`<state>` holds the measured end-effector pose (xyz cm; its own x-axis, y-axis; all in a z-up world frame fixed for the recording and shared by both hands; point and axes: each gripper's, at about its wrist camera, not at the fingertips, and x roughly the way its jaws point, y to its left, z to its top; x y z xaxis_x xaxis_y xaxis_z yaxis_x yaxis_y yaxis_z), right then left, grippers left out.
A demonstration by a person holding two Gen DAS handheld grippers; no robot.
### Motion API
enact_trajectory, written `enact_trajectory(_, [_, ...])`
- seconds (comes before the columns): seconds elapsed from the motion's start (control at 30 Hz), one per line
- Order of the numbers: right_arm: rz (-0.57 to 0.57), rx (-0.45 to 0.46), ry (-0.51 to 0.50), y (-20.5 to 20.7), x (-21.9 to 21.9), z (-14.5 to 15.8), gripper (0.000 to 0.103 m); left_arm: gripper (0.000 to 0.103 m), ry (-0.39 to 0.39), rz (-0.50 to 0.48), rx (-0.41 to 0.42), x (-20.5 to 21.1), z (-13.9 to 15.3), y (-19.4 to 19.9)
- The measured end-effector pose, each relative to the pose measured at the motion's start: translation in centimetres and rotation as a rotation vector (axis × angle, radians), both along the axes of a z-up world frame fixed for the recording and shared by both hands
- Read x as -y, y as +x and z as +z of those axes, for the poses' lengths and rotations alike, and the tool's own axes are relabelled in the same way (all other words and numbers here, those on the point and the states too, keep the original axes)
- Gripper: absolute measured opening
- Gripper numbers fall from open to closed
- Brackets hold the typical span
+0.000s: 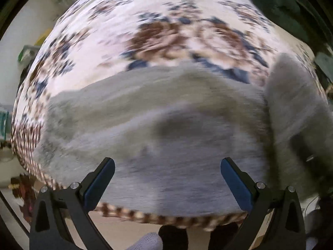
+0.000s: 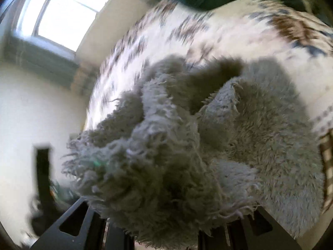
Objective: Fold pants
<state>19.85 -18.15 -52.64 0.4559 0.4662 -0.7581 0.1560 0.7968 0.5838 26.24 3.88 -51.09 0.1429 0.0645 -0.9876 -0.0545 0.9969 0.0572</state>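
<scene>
— Two grippers, one garment; where do we stand? The pants [image 1: 158, 125], grey and fleecy, lie spread on the patterned bedspread [image 1: 166, 20], near its checked border; our left gripper [image 1: 167, 179] hovers just above them with its jaws wide apart and nothing between the blue pads.

— And our right gripper [image 2: 166, 225]? In the right wrist view a thick bunch of the same pants [image 2: 162, 156] fills the space between its fingers; we judge it clamped on that bunch, lifted off the bedspread, though the fingertips themselves are buried in pile.

— How will the fabric handle, do we think? Soft, limp and bulky; light enough to carry, but it will sag and bunch rather than hold a crease; the shaggy pile gives good friction, so slipping seems unlikely.

— Then where do we take hold? At an edge or hem beside the raised fold [image 1: 291, 95], pinching both layers; a grab mid-panel would only drag up a lump.
</scene>
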Motion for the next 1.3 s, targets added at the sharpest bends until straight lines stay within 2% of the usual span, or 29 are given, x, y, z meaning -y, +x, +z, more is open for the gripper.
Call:
enact_trajectory(0.07, [0.078, -0.073, -0.076, 0.1, -3.4, -2.0, 0.018, 0.103, 0.003, 0.034, -0.012, -2.6, -0.3, -0.4])
enact_trajectory(0.13, [0.151, -0.132, -0.157, 0.2, -6.2, -3.3, 0.023, 0.103, 0.004, 0.069, -0.025, -5.1, -0.7, -0.9])
enact_trajectory(0.17, [0.196, -0.172, -0.189, 0.3, -7.7, -3.8, 0.031, 0.103, 0.004, 0.081, -0.030, -5.9, -0.7, -1.2])
enact_trajectory(0.2, [0.227, -0.191, -0.180, 0.4, -8.6, -3.8, 0.047, 0.103, 0.005, 0.096, -0.034, -6.9, -0.8, -1.5])
enact_trajectory(0.23, [0.263, -0.195, -0.148, 0.4, -9.5, -3.4, 0.056, 0.103, 0.006, 0.118, -0.041, -8.1, -0.9, -1.8])
enact_trajectory(0.27, [0.283, -0.187, -0.122, 0.3, -10.0, -2.8, 0.069, 0.103, 0.004, 0.133, -0.045, -8.7, -1.0, -2.0])
enact_trajectory(0.3, [0.314, -0.176, -0.083, 0.3, -10.4, -1.9, 0.074, 0.103, 0.000, 0.151, -0.049, -9.4, -1.1, -2.3])
enact_trajectory(0.37, [0.344, -0.165, 0.018, 0.7, -9.8, 0.0, 0.076, 0.103, -0.009, 0.187, -0.061, -10.6, -1.4, -2.7])
enact_trajectory(0.47, [0.257, -0.169, 0.122, 2.0, -6.7, 2.3, 0.076, 0.103, -0.027, 0.235, -0.080, -11.6, -1.8, -3.0])
enact_trajectory(0.57, [0.150, -0.241, 0.072, 4.4, -4.3, 2.9, 0.077, 0.103, -0.037, 0.256, -0.087, -11.5, -2.0, -3.2])
enact_trajectory(0.63, [0.141, -0.294, -0.005, 7.1, -4.0, 2.4, 0.077, 0.103, -0.023, 0.249, -0.080, -11.0, -2.2, -3.1])
enact_trajectory(0.67, [0.156, -0.322, -0.057, 8.5, -4.6, 1.7, 0.077, 0.103, -0.004, 0.239, -0.078, -10.6, -2.4, -3.0])
enact_trajectory(0.7, [0.167, -0.335, -0.067, 9.4, -5.1, 1.2, 0.077, 0.103, 0.015, 0.230, -0.075, -10.2, -2.6, -2.9])
enact_trajectory(0.77, [0.158, -0.417, -0.075, 11.7, -6.0, -1.2, 0.077, 0.103, 0.050, 0.219, -0.064, -9.7, -3.0, -2.7])
enact_trajectory(0.83, [0.131, -0.480, -0.084, 13.0, -6.9, -3.0, 0.074, 0.103, 0.066, 0.222, -0.057, -9.5, -3.3, -2.7])
enact_trajectory(0.87, [0.114, -0.497, -0.115, 13.4, -7.5, -3.5, 0.053, 0.103, 0.069, 0.229, -0.057, -9.6, -3.4, -2.8])
enact_trajectory(0.9, [0.095, -0.518, -0.152, 13.6, -7.8, -4.0, 0.021, 0.103, 0.069, 0.238, -0.059, -9.8, -3.5, -2.8])
enact_trajectory(0.93, [0.080, -0.529, -0.168, 14.0, -8.1, -4.4, 0.016, 0.103, 0.066, 0.248, -0.062, -10.0, -3.5, -2.9])
enact_trajectory(1.03, [0.051, -0.512, -0.187, 13.9, -9.1, -3.9, 0.013, 0.103, 0.057, 0.280, -0.065, -10.8, -3.6, -3.2])
enact_trajectory(1.2, [0.144, -0.417, -0.230, 13.2, -12.1, -0.4, 0.012, 0.103, 0.034, 0.314, -0.068, -11.6, -3.6, -3.6])
enact_trajectory(1.27, [0.172, -0.415, -0.241, 13.6, -13.2, -0.7, 0.012, 0.103, 0.030, 0.327, -0.066, -11.9, -3.5, -3.8])
enact_trajectory(1.3, [0.184, -0.434, -0.238, 13.6, -13.5, -0.9, 0.016, 0.103, 0.027, 0.333, -0.066, -12.1, -3.5, -3.8])
